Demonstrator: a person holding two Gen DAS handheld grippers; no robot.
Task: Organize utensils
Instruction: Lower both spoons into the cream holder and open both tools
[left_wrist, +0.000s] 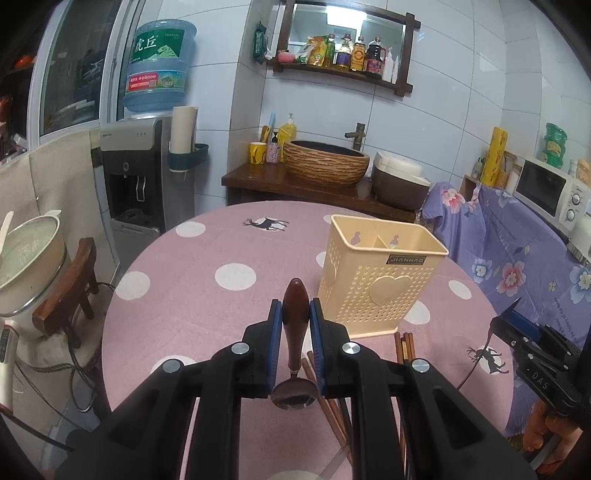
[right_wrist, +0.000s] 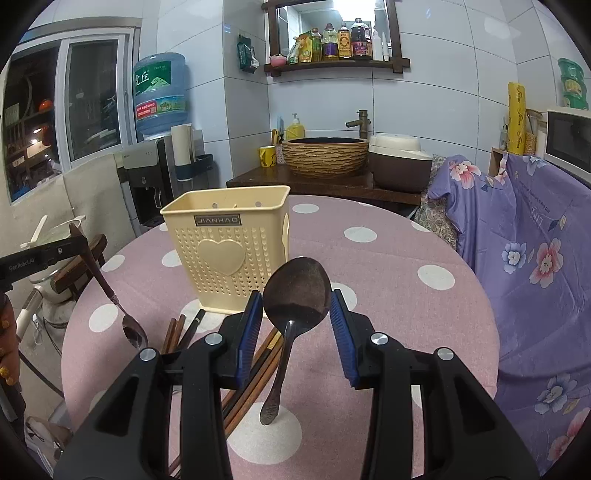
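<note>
Left gripper (left_wrist: 296, 314): nearest the left wrist camera, blue-padded jaws closed on the brown wooden handle of a wood-handled spoon (left_wrist: 295, 332), handle end pointing up and away, metal bowl hanging low toward the camera above the table. Utensil holder (left_wrist: 376, 277): cream perforated plastic, heart relief and a label on its front, upright on the table just right of and beyond the left gripper; an inner divider shows at its mouth. Chopsticks (left_wrist: 404, 345): brown, lying flat on the cloth at the holder's near foot, partly hidden under the gripper bodies. Table (left_wrist: 207, 258): round, pink cloth with white dots and deer prints. Right gripper (right_wrist: 296, 308): in its own view the holder stands left of and beyond it; jaws wide apart, with the bowl of a metal spoon (right_wrist: 295, 295) between them. Whether either pad touches that bowl cannot be told; its handle slants down toward the cloth, beside the chopsticks.
</note>
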